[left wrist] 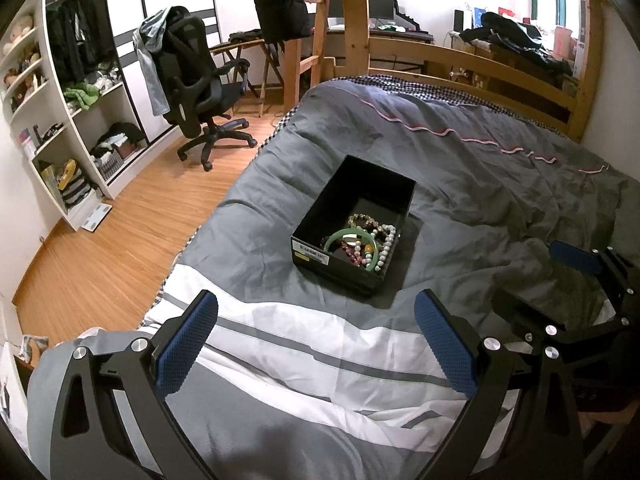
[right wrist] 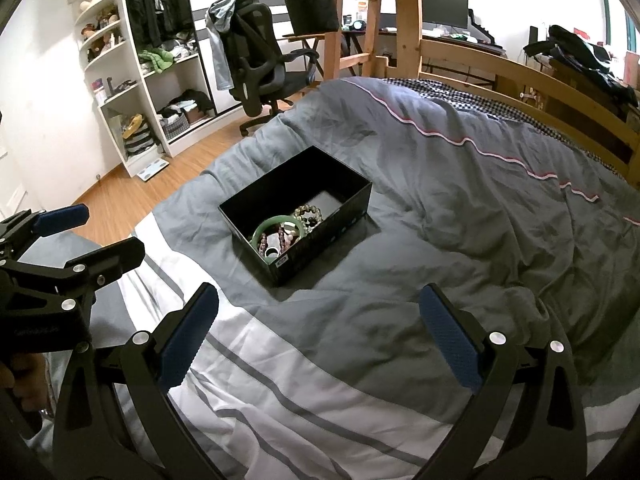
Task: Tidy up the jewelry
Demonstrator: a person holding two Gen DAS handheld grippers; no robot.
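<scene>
So the whole thing sits on a bed with a grey duvet [left wrist: 460,168] that goes white-striped [left wrist: 320,360] nearer the camera, wooden bed frame [left wrist: 472,60] along the far side and the floor [left wrist: 120,240] dropping off on the left. Middle of the bed there's an open black box [left wrist: 352,220], and all the jewelry is piled at its near end: a green bangle [left wrist: 352,246], a string of pale beads [left wrist: 386,242], a brownish bead bracelet [left wrist: 362,220], plus some pink beads I can't really separate out. The far half of the box looks bare. Nothing loose on the duvet that I can see, so I'd guess any sorting has to happen inside the box or by lifting pieces out. The left gripper [left wrist: 316,340] and the right gripper [right wrist: 320,336] both hover short of the box with jaws spread wide, holding nothing. Biggest risk imo: the pile is tangled, so pinching the bangle could drag a bead strand up with it and drop it into the duvet folds, where it'd be a pain to find. Also the box sits on soft, wrinkly bedding, so pushing on a wall could tip or slide it. Plenty of open room all round the box, though the left edge of the bed is near enough to watch.
</scene>
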